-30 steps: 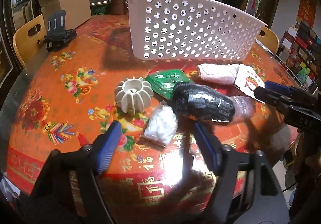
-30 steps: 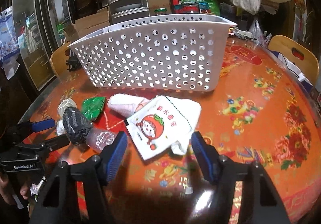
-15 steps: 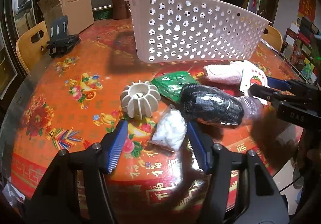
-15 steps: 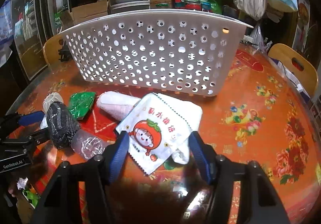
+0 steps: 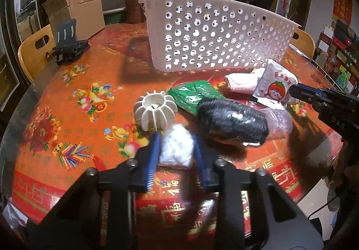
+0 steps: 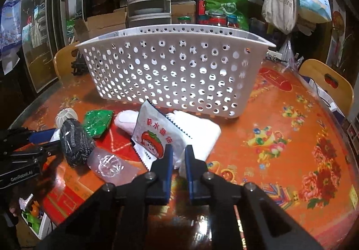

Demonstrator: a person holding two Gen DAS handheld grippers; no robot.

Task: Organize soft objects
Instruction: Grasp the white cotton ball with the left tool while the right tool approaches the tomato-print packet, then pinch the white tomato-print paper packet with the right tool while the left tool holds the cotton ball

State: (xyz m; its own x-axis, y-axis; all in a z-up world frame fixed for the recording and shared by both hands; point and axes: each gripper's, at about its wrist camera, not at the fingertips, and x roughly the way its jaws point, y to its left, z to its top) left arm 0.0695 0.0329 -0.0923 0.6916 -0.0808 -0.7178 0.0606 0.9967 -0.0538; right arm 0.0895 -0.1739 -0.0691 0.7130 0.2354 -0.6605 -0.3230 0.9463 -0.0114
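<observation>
A white perforated basket (image 5: 215, 41) stands at the back of the orange table; it also shows in the right wrist view (image 6: 175, 75). My left gripper (image 5: 176, 149) is shut on a clear bag of white cotton (image 5: 177, 149). My right gripper (image 6: 178, 155) is shut on the lower edge of a white cartoon-print towel packet (image 6: 157, 133), which also shows in the left wrist view (image 5: 277, 86). Between them lie a black knitted item in clear wrap (image 5: 231, 120), a green packet (image 5: 195, 95) and a pink-white rolled cloth (image 5: 241, 84).
A white ribbed plastic ball (image 5: 154, 113) sits just left of the cotton bag. A black phone stand (image 5: 67, 46) is at the table's far left. Wooden chairs (image 6: 327, 84) ring the table. Boxes and stacked containers stand behind the basket.
Both grippers moved forward and closed: the left onto the cotton bag, the right onto the towel packet's edge. The packet's upper end has lifted off the table.
</observation>
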